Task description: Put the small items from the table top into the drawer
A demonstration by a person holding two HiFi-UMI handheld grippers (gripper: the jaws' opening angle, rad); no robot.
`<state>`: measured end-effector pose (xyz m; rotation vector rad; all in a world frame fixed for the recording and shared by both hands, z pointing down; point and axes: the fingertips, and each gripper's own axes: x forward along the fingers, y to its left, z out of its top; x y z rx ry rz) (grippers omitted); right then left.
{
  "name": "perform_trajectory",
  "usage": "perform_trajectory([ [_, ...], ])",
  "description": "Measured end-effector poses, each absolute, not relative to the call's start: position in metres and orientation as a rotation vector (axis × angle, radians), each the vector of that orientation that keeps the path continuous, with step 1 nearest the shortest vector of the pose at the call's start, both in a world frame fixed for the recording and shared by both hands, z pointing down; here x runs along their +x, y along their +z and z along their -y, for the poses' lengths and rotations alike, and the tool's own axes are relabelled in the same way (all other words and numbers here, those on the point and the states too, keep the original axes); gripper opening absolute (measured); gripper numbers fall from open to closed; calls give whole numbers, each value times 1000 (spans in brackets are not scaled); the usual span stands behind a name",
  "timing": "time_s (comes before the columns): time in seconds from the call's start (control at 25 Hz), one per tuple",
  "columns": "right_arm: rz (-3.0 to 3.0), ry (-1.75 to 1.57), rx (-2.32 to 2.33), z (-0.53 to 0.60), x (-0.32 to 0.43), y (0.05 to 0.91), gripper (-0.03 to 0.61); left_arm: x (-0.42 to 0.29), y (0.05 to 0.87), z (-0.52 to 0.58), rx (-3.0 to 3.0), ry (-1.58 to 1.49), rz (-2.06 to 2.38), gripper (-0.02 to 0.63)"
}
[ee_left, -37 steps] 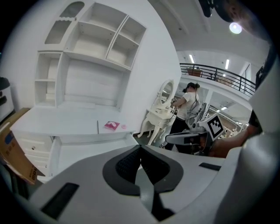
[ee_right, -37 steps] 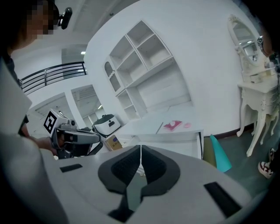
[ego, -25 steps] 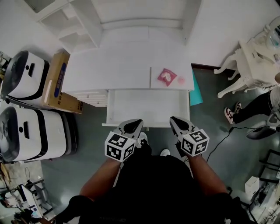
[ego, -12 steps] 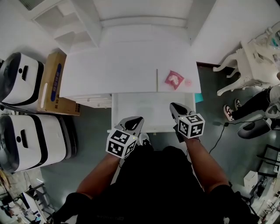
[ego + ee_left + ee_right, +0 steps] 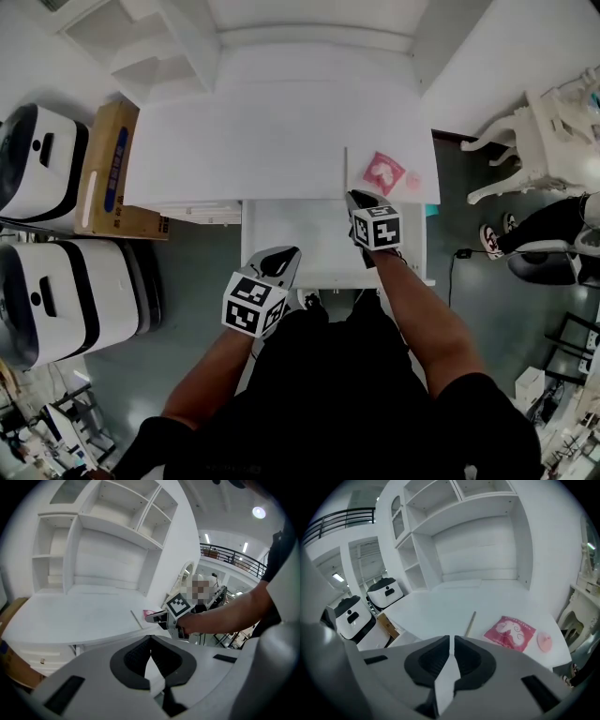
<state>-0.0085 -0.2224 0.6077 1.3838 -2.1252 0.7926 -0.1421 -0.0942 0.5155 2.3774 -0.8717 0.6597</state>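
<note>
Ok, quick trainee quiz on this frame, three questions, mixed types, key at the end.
1. True or false: the drawer under the table top is shut.
2. Which gripper is nearer the pink packet? A. left B. right
3. Short answer: what do the left gripper and the right gripper hold?

Key: 1. False, it is pulled open. 2. B. 3. Nothing; both sets of jaws are together with nothing between them.
</note>
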Motion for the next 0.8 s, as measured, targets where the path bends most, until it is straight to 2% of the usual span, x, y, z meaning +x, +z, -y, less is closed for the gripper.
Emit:
perform_trajectory([
  [0.24, 2017, 896, 1378, 246, -6, 649, 34, -148, 521, 95, 2314, 616, 929, 9],
  [0.44, 1984, 927, 1353, 254, -9, 660, 80, -147, 524, 94, 2287, 598, 952, 9],
  [0.8, 1899, 836, 1336, 256, -5, 666, 65, -147, 522, 95, 2274, 579, 989, 9],
])
